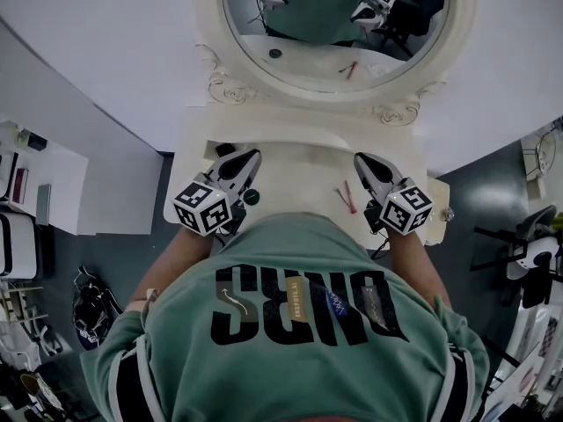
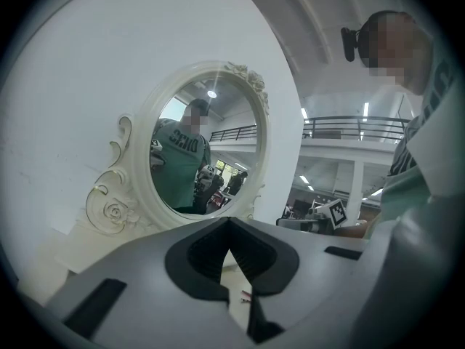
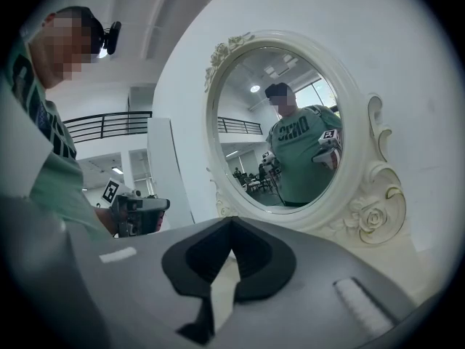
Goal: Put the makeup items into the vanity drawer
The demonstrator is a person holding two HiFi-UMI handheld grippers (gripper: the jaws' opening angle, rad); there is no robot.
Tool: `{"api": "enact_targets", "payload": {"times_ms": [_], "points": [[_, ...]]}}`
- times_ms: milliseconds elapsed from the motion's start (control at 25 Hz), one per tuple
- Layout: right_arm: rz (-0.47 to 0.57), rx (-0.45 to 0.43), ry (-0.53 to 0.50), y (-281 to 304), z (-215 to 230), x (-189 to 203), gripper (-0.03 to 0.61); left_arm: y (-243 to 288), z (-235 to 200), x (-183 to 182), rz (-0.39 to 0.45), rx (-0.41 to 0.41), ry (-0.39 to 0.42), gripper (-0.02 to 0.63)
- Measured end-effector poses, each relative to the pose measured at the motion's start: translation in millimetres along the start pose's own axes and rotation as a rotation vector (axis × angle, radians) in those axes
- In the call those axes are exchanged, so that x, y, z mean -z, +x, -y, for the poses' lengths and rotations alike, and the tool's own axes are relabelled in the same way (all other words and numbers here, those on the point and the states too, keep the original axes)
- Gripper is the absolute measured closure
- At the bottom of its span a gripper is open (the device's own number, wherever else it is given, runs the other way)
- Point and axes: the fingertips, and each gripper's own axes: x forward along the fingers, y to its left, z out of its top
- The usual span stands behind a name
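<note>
On the cream vanity top (image 1: pixel 299 170), two thin red makeup sticks (image 1: pixel 346 196) lie crossed near my right gripper (image 1: pixel 361 158). A dark round item (image 1: pixel 252 197) sits beside my left gripper (image 1: pixel 251 155), and a small dark piece (image 1: pixel 224 149) lies at the top's left corner. Both grippers hover level over the vanity, pointing at the oval mirror (image 1: pixel 334 25). The left gripper (image 2: pixel 230 222) has its tips together and holds nothing; the red sticks (image 2: pixel 245 297) show below it. The right gripper (image 3: pixel 231 222) is likewise shut and holds nothing. No drawer shows; my torso hides the vanity's front.
The ornate mirror frame (image 2: pixel 109 209) rises right behind the vanity top. A white side table (image 1: pixel 44 192) with small items stands at the left. Dark gear (image 1: pixel 88 310) lies on the floor at the left, and stands and chairs (image 1: pixel 528 244) crowd the right.
</note>
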Motion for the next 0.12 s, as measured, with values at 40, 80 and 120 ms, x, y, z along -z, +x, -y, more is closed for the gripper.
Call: {"api": "enact_targets", "payload": {"times_ms": [40,80,120], "points": [[-0.001,-0.002,-0.001,0.6,-0.1,0.1,0.571,0.0,-0.4,0.0,0.0,0.0,0.0,0.611],[-0.002,-0.004,-0.001,1.1,-0.1,0.2,0.571,0.1,-0.9,0.1,0.0,-0.001,0.0,0.611],[-0.003,-0.005,-0.002,1.7,-0.1,0.3,0.571,0.1,-1.4,0.1,0.0,-0.001,0.0,0.611]]}}
